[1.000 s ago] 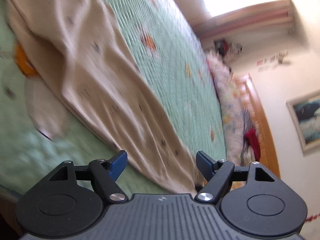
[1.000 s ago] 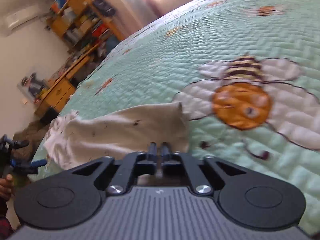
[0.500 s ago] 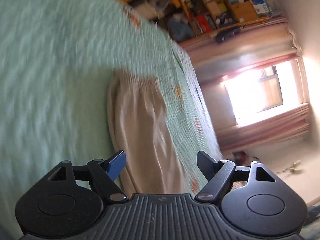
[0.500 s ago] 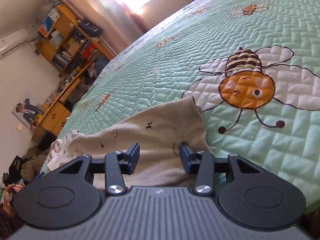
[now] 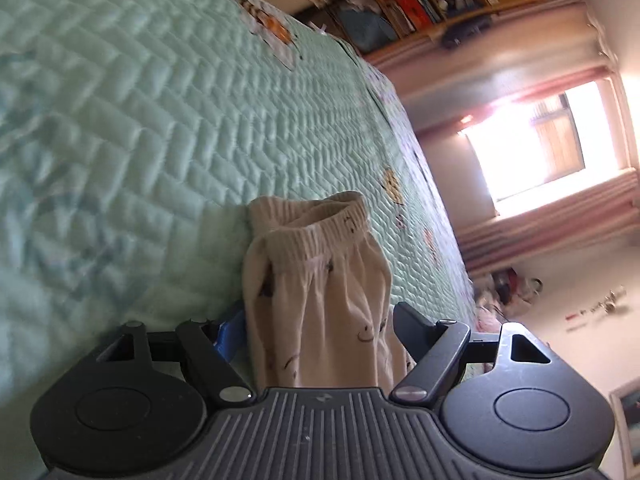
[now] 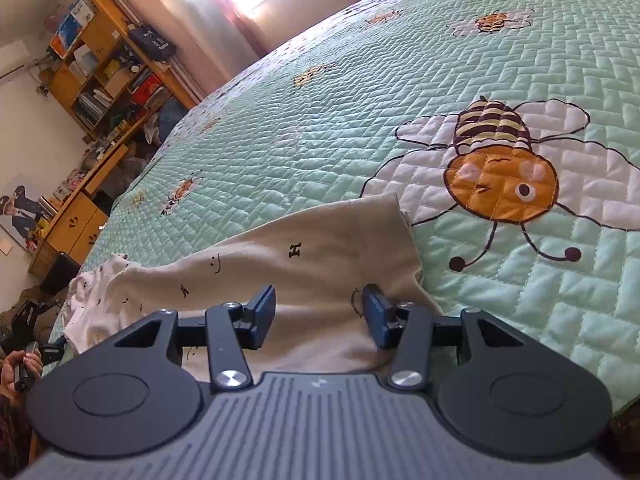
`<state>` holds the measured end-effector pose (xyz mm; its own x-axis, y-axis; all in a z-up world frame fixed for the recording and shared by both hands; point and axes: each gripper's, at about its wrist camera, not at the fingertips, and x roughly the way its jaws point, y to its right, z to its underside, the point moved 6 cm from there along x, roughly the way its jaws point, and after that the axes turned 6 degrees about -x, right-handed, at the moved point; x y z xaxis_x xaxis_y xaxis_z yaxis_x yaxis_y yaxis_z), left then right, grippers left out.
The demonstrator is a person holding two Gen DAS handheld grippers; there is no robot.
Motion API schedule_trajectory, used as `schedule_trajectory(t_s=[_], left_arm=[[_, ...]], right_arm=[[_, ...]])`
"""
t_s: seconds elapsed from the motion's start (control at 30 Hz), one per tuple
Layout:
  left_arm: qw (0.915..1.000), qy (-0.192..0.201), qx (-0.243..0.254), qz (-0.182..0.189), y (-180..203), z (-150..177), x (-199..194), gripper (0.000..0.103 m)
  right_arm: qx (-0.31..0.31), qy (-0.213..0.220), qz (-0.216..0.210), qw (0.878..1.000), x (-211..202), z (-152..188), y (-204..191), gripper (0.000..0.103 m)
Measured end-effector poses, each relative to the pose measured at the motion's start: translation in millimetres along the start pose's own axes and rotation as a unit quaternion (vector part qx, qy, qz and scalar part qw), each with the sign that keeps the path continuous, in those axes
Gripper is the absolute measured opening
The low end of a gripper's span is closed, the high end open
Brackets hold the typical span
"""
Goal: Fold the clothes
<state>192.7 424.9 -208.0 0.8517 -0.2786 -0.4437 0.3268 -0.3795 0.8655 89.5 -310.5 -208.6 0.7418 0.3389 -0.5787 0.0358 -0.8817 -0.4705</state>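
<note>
Behind the left claw point(image 5: 316, 330), the trousers' point(image 5: 316, 304) legs are hidden.

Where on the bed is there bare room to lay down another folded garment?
Free: the green quilted bedspread beyond the beige printed trousers, towards the window, and right of the large orange bee patch. Crowded: the near edge, where the trousers lie.
</note>
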Motion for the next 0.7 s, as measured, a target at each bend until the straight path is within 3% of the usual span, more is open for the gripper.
schedule_trajectory(t_s=[0.1,0.17,0.2,0.23,0.33,0.47,0.6,0.67,0.7], left_arm=[[0.9995,-0.023,0.021,0.009,2,-5,10,0.071],[0.9969,-0.037,0.068,-0.018,3,-6,20,0.050],[0.9943,-0.041,0.090,-0.038,2,-7,24,0.024],[0.9930,-0.045,0.100,-0.045,0,-9,25,0.015],[0.9901,-0.057,0.116,-0.054,-3,-19,24,0.009],[0.9748,-0.043,0.196,-0.097,18,-39,23,0.008],[0.9692,-0.048,0.223,-0.094,32,-45,27,0.009],[0.9694,-0.059,0.220,-0.091,33,-38,32,0.013],[0.9698,-0.072,0.214,-0.092,31,-37,33,0.024]], right_arm=[[-0.009,-0.001,0.001,1.000,1,0,-2,0.056],[-0.007,-0.001,0.004,1.000,2,0,-3,0.056],[-0.007,-0.001,0.005,1.000,2,0,-4,0.056],[-0.008,-0.001,0.007,1.000,2,0,-4,0.056],[-0.009,-0.002,0.012,1.000,2,0,-6,0.056],[-0.027,-0.014,0.028,0.999,5,-1,-12,0.056],[-0.058,-0.025,0.044,0.997,10,-1,-21,0.061],[-0.070,-0.028,0.048,0.996,12,0,-24,0.064],[-0.076,-0.029,0.051,0.995,13,1,-26,0.065]])
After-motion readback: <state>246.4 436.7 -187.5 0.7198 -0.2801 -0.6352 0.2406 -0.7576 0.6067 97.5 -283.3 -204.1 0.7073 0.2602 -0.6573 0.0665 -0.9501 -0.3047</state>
